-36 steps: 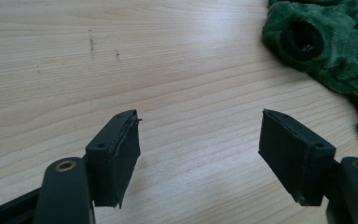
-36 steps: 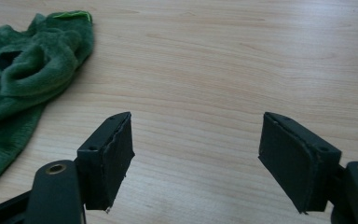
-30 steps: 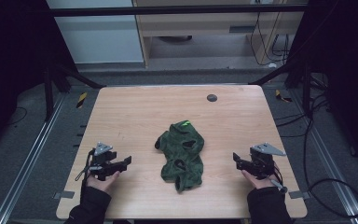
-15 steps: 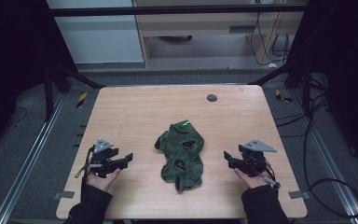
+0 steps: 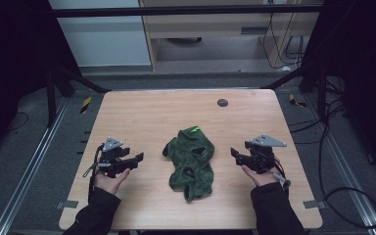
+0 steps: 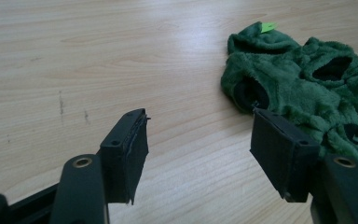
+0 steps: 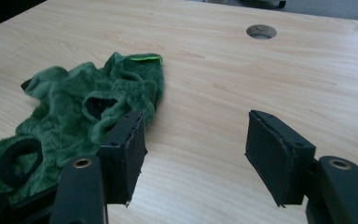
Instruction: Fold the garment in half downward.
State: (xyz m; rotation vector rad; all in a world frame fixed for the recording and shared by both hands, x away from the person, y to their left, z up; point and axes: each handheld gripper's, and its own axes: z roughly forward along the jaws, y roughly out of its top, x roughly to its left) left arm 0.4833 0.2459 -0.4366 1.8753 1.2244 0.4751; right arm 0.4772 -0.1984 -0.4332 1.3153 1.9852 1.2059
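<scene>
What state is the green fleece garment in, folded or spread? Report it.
Neither: the green fleece garment lies crumpled in a loose heap on the table, its openings gaping and fabric bunched.

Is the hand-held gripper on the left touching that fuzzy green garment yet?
Apart. In the high view, bare table lies between the left hand-held gripper and the green garment. The left gripper view shows its jaws open, with nothing between them.

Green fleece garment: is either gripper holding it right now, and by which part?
Nothing is held. The green fleece garment lies on the table between the open left gripper and right gripper.
</scene>
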